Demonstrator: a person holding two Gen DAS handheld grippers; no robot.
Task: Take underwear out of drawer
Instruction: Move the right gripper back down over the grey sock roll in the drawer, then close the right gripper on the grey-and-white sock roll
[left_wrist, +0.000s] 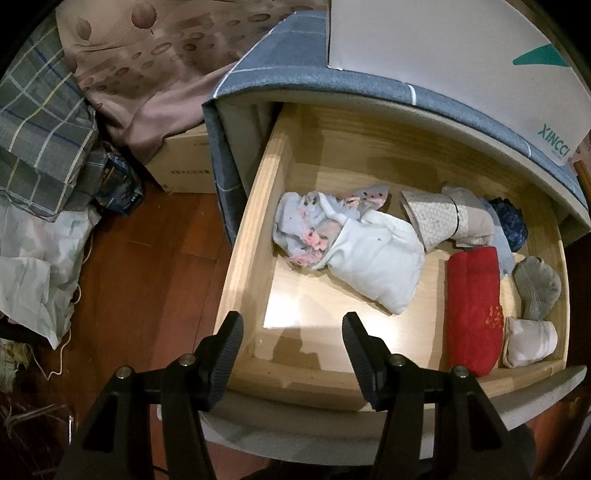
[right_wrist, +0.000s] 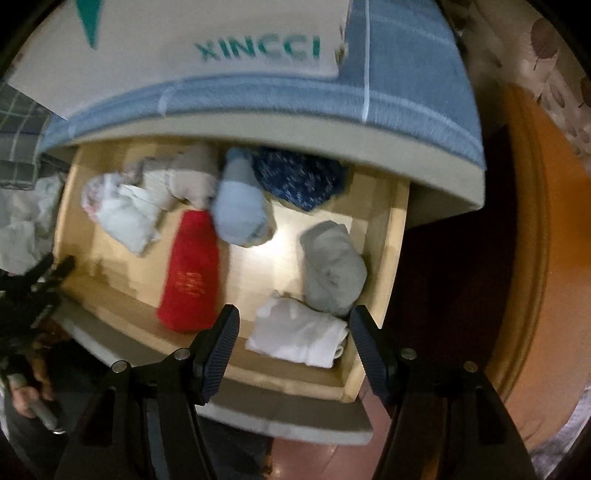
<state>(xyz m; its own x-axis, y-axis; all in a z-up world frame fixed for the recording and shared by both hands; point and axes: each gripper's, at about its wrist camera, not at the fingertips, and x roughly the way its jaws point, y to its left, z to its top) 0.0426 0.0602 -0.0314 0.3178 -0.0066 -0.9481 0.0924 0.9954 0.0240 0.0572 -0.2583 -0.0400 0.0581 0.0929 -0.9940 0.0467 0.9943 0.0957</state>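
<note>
My right gripper (right_wrist: 293, 343) points straight down, spread and empty, over the drawer (right_wrist: 388, 236) — the box (right_wrist: 177, 48), top of frame, reads XINCCI.

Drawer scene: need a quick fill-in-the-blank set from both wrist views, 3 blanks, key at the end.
1. The wooden drawer is pulled ____.
2. The long rolled item near the drawer's front edge is coloured ____.
3. Both the left gripper and the right gripper hold ____ between their fingers.

Missing words: open; red; nothing
</note>
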